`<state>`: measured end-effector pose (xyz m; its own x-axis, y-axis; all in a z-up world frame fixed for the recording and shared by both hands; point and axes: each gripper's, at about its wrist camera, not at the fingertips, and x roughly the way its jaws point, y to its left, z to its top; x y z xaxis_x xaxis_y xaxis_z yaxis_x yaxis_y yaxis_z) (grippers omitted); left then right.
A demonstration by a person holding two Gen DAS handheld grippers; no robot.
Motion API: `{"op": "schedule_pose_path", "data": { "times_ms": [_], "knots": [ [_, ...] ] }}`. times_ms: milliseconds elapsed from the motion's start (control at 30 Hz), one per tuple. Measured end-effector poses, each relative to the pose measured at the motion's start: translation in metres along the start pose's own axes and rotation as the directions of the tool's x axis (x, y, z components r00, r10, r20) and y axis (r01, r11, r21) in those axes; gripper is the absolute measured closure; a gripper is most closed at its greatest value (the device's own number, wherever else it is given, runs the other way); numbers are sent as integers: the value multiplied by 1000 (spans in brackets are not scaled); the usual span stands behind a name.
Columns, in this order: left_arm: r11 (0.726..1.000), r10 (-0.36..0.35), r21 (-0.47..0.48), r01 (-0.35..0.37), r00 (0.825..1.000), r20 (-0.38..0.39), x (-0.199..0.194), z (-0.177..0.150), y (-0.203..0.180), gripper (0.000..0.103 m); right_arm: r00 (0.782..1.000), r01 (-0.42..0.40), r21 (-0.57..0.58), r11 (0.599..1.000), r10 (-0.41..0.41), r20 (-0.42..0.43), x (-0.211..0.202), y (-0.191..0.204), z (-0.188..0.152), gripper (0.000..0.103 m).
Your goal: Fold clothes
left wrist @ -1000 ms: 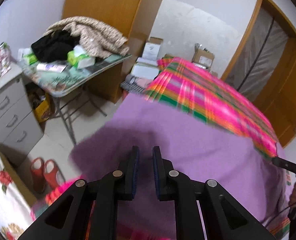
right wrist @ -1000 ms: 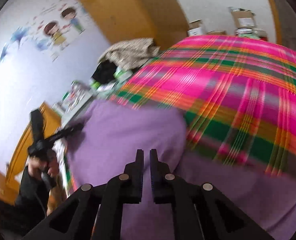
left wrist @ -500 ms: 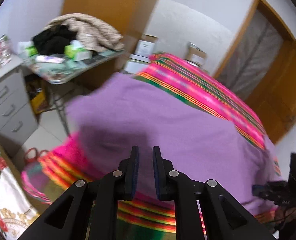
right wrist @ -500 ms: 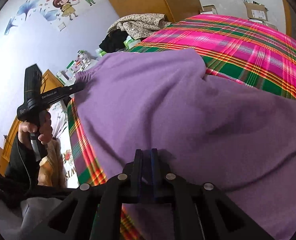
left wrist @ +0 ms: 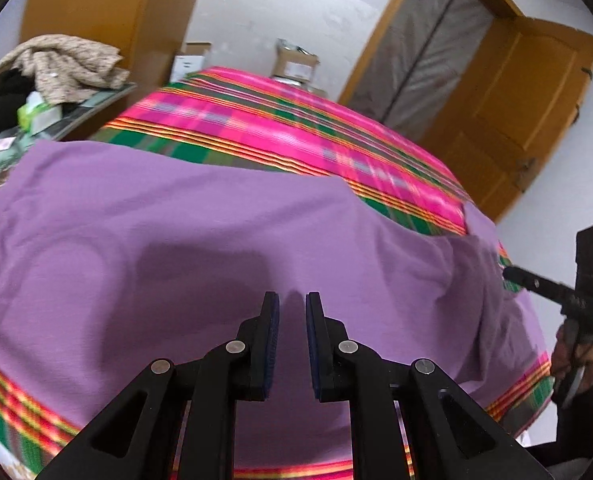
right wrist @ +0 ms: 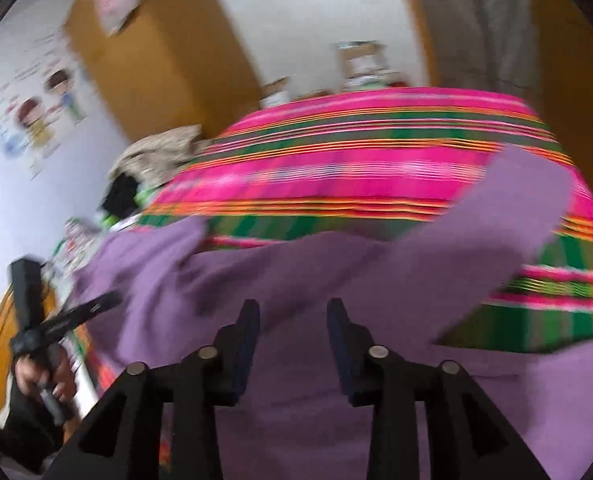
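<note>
Purple garment point(left wrist: 200, 232) spread flat, long axis crosswise on bed point(left wrist: 280, 128)

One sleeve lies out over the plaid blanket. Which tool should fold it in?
Likely right. The right tool has just opened, empty, and the sleeve lies on its side of the purple top. The left tool is at the far opposite edge.

Bed point(left wrist: 280, 136) w/ pink-green plaid cover; purple garment point(left wrist: 176, 240) spread flat on it.
</note>
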<state>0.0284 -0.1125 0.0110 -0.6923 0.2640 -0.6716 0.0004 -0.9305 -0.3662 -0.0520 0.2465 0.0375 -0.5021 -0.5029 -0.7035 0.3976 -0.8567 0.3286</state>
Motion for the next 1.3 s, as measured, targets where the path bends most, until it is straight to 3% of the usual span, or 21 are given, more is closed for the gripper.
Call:
{"op": "schedule_pose_path", "data": {
  "times_ms": [167,367,567,633,733,867,1033,1300],
  "knots": [
    [999,-8,34,8,1000,-27,12,0,-16,89,996,84,65,994,-84,-7,4,-23,4,66],
    [998,0,56,2,999,-33,17,3,-24,89,990,142,41,989,-142,-11,28,-15,26,66],
    [998,11,65,-8,999,-44,24,4,-26,89,954,295,44,954,-292,-63,55,-26,48,66],
    [998,13,68,-9,999,-48,26,4,-26,89,947,312,40,949,-308,-87,63,-28,49,66],
    [998,12,69,-8,999,-52,29,4,-27,89,941,327,7,945,-325,-89,67,-26,49,69],
    [997,9,72,-5,999,-53,31,5,-28,89,950,304,34,952,-300,-83,62,-35,48,97],
    [997,4,79,0,999,-52,29,3,-30,89,963,268,86,960,-264,-52,42,-44,39,99],
    [991,-35,125,41,998,-52,19,-3,-50,89,973,205,165,965,-219,76,-17,-50,26,99]
  ]
}}
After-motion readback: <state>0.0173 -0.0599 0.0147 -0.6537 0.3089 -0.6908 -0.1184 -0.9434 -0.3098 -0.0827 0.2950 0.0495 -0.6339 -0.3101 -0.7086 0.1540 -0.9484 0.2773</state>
